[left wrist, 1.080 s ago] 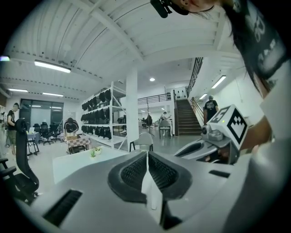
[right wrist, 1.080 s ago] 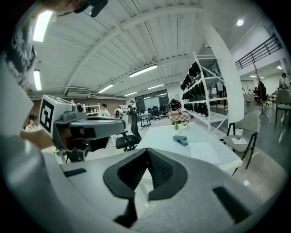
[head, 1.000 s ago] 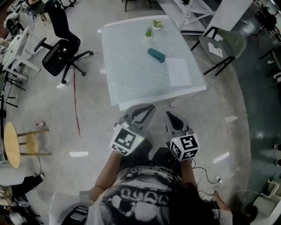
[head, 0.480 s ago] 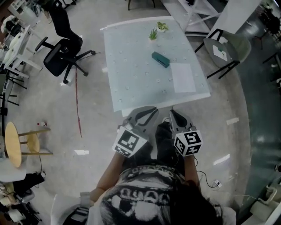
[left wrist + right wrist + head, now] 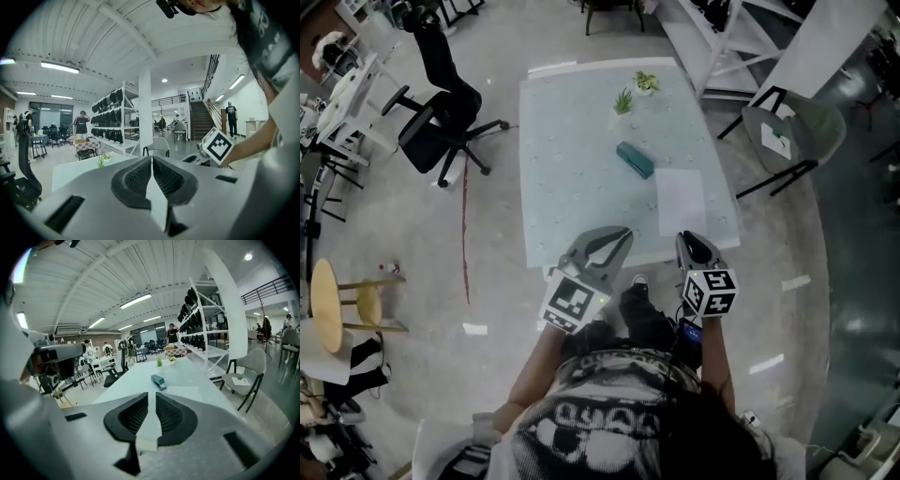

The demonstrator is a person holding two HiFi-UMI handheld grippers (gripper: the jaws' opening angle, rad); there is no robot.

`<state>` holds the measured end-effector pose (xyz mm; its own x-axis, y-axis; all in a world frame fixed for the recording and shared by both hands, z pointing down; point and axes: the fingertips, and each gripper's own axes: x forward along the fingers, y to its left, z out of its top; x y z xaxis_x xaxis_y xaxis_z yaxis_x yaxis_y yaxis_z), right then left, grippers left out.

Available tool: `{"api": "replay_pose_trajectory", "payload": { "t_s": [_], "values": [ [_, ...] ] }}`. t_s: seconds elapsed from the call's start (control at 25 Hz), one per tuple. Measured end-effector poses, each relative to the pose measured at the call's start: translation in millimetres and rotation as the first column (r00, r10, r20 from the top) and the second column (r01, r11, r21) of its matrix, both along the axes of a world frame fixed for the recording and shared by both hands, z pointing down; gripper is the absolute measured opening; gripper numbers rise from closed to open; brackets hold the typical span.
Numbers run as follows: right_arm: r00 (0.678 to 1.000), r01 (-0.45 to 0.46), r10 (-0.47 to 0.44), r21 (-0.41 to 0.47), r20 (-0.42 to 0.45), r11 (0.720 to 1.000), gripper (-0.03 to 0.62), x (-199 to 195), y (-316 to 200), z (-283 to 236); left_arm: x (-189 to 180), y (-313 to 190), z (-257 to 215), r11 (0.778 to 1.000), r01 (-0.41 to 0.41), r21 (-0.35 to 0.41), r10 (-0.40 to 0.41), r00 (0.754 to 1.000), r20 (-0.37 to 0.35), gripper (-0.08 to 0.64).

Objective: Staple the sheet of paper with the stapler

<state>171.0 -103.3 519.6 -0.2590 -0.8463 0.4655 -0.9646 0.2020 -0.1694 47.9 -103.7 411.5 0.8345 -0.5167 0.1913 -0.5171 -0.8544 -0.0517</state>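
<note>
Stapler (image 5: 635, 159) lies beside paper (image 5: 681, 202) near table (image 5: 572, 169) edge.

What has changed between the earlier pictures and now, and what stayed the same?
The person has walked up to the table; both hand-held grippers, earlier short of it, now reach its near edge. The right hand-held gripper is opening its jaws, nothing between them; the left hand-held gripper stays shut. The stapler and sheet of paper lie untouched as before.

Teal stapler (image 5: 158, 381) and paper (image 5: 185, 392) on table (image 5: 136, 376)
</note>
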Motion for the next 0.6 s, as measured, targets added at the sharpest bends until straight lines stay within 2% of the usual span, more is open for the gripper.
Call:
{"api": "replay_pose_trajectory", "payload": {
  "t_s": [0.28, 0.6],
  "values": [
    [0.992, -0.119, 0.123, -0.134, 0.024, 0.984, 0.087, 85.2, -35.4, 64.6, 52.6, -27.1, 6.1, 1.000, -0.006, -0.027, 0.007, 1.000, 0.030, 0.009],
    [0.993, -0.119, 0.110, -0.299, -0.047, 0.947, 0.172, 124.6, -61.6, 135.6, 82.2, -52.3, 13.7, 0.999, 0.041, -0.034, -0.038, 0.996, 0.086, 0.009]
  ]
}}
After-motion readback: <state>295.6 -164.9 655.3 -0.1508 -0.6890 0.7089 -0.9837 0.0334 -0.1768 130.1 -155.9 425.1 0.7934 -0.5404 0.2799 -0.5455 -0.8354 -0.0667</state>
